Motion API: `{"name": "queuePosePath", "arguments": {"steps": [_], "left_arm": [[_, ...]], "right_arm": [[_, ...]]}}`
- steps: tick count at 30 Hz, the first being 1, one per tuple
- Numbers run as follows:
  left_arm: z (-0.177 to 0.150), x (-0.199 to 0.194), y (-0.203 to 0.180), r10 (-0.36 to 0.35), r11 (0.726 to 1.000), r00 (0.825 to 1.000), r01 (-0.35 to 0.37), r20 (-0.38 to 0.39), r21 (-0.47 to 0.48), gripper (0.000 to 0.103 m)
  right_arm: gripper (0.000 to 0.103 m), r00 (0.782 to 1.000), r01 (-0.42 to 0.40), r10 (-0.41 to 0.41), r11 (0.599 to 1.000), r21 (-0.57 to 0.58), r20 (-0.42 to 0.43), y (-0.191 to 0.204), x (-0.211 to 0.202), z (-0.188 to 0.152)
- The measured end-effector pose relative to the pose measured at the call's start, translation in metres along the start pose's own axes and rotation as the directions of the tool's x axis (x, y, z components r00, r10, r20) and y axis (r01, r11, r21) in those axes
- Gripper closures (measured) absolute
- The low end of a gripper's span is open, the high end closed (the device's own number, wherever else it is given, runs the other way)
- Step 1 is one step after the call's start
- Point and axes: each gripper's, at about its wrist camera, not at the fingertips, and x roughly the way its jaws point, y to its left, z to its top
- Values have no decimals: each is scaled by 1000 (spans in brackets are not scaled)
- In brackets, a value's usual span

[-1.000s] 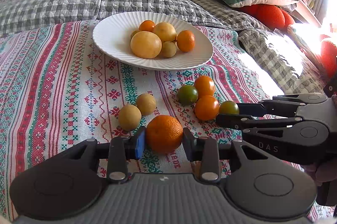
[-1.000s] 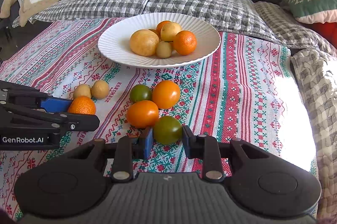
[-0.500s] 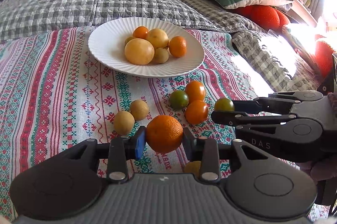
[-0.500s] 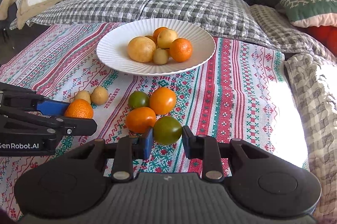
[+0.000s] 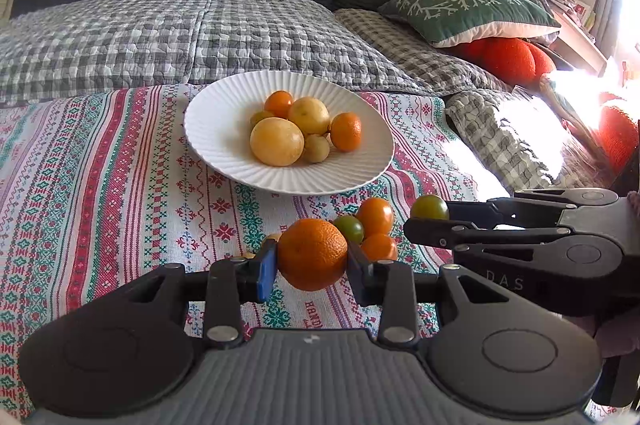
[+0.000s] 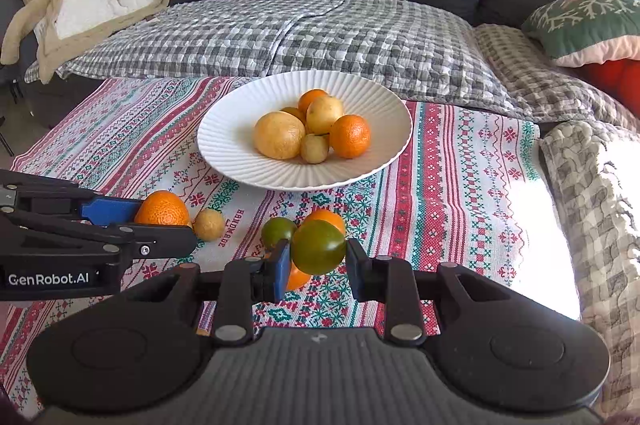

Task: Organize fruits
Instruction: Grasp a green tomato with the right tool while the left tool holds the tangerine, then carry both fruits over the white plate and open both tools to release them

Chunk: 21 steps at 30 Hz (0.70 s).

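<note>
left gripper clamps a mandarin; right gripper clamps a green tomato, both lifted above the embroidered tablecloth. loose tomatoes lie beyond, then the white plate of fruit.

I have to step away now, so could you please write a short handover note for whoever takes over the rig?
Left gripper: shut on the orange, off the cloth.
Right gripper: shut on the green fruit, also lifted.
White plate: already holds six fruits in a cluster.
On the striped cloth: another green fruit, two orange fruits, and at least one small tan fruit near the left gripper.
Left to do: put both held fruits on the plate, then collect the loose ones.
</note>
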Motion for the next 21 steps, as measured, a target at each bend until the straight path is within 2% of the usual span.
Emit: {"name": "queuePosePath", "arguments": {"steps": [10,21], "left_arm": [[11,-1,7,46,998,999,-45,14,-49,70],[34,22,15,96,995,995,-96,21,-19,70]], "right_arm": [[77,998,-23,21,999,45,51,-5,1,22],[77,993,-95,83,983,157,81,-16,23,35]]}}
